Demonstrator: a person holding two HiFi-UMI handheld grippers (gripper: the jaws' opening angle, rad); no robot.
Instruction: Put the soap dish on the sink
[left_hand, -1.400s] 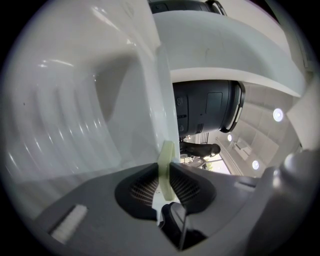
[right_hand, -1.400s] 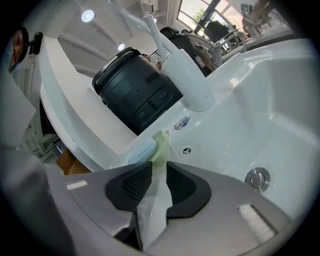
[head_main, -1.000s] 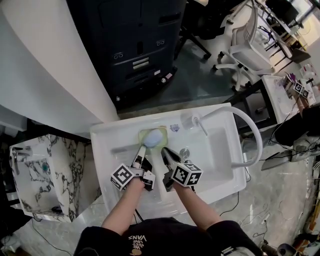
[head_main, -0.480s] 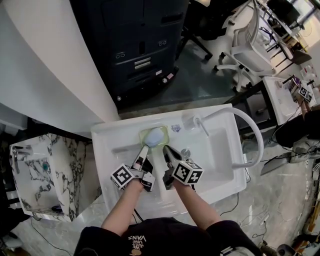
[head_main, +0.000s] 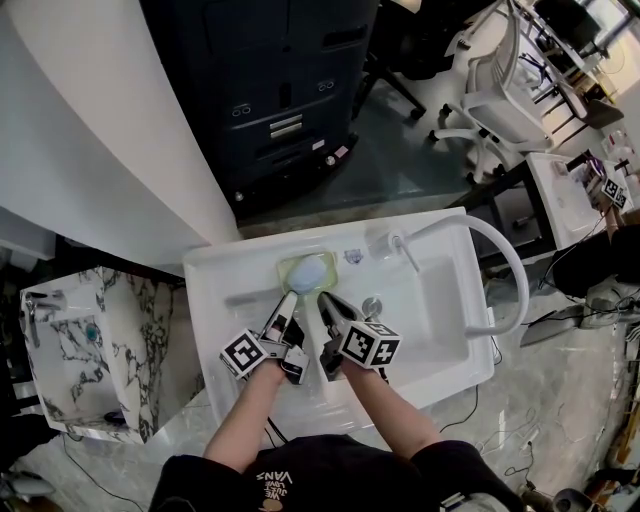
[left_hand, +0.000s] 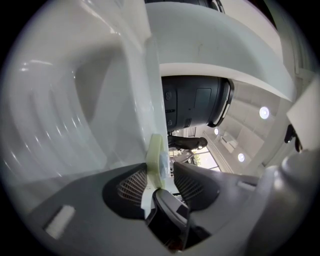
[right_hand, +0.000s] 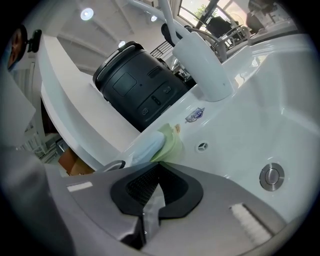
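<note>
Soap dish (head_main: 306, 271): green, resting on the back ledge of the sink (head_main: 440, 300) — placement looks done.
Left gripper (head_main: 288, 300): jaws opening, wider than a second ago — dish rim between them, unpressed.
Right gripper (head_main: 326, 298): jaws together, empty.

The black shirt (head_main: 310, 475) below the sink (head_main: 205, 300) reads "VANS" upside down; the sink's small blue sticker (head_main: 351, 256) is illegible.

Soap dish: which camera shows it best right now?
Head view: nearly the whole soap dish shows from above on the sink ledge. Left gripper view catches it edge-on between the opening left claw; right gripper view shows part of it.
</note>
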